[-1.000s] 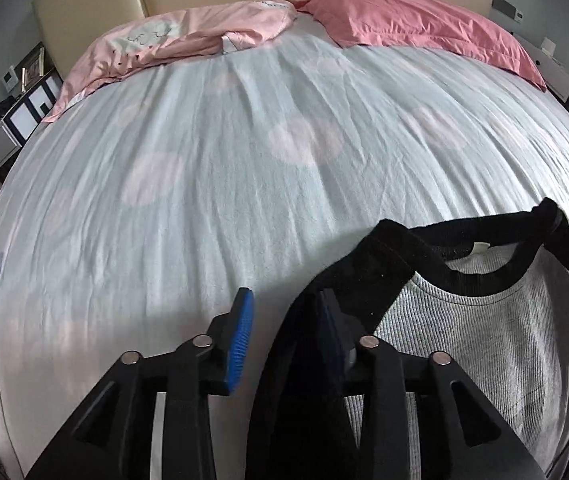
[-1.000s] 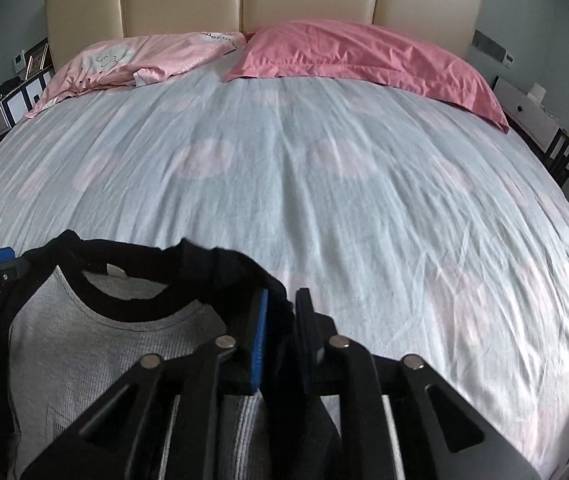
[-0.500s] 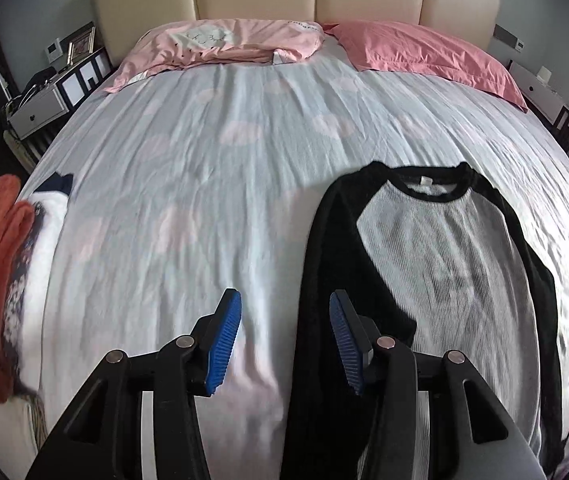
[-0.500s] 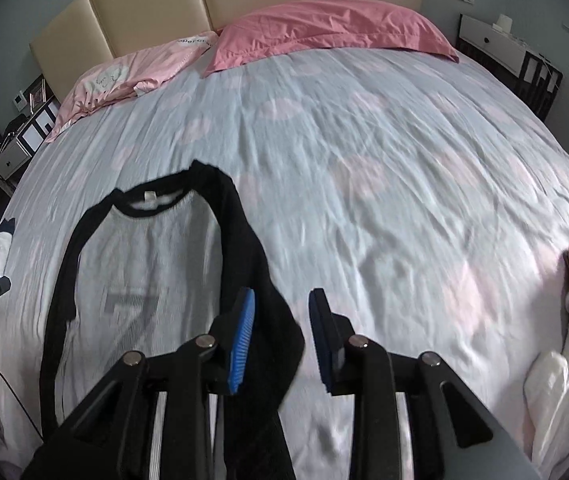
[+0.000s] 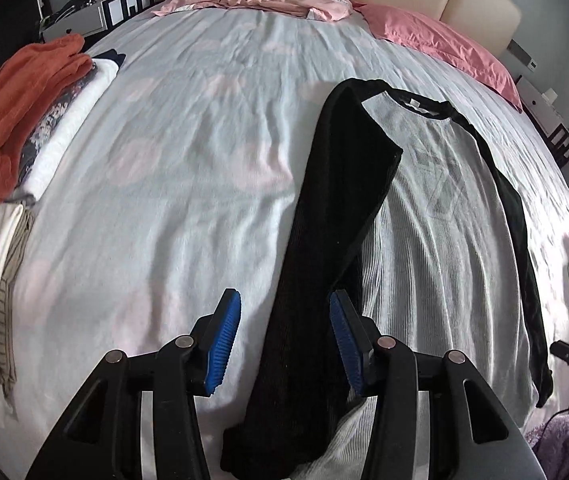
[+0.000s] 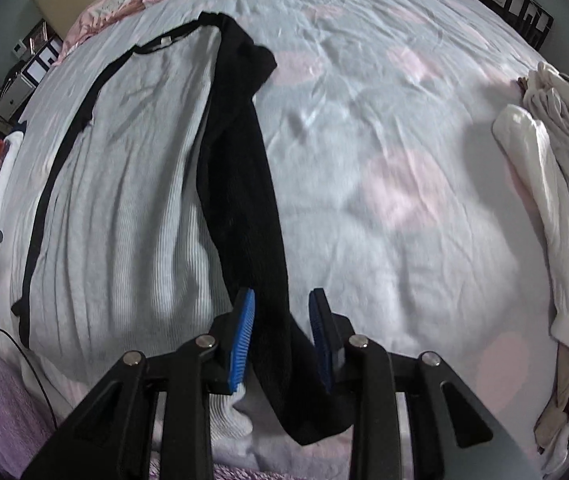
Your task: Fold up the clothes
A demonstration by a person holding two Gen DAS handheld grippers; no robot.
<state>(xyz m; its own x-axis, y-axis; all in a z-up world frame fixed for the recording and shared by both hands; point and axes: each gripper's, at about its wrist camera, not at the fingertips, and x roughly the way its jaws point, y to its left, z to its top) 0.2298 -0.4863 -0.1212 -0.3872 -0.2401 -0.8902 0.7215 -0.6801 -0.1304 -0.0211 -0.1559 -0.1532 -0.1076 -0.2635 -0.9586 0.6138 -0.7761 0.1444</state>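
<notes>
Orange and white folded stack (image 5: 24, 120) at 9 o'clock on bed (image 5: 188, 168). Grey raglan shirt (image 5: 444, 232) flat at centre, black sleeves (image 5: 336, 216) folded inward. Left gripper (image 5: 284, 340) wide open, astride one sleeve, gripping nothing. Right gripper (image 6: 282, 336) likewise open over other sleeve. Unfolded pale clothes (image 6: 556, 208) at 3 o'clock.

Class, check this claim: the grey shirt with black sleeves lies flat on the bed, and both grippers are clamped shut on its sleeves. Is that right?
Not quite. The shirt does lie flat on the bed, but both wrist views show the left gripper and right gripper open, each straddling a black sleeve without clamping it.
</notes>
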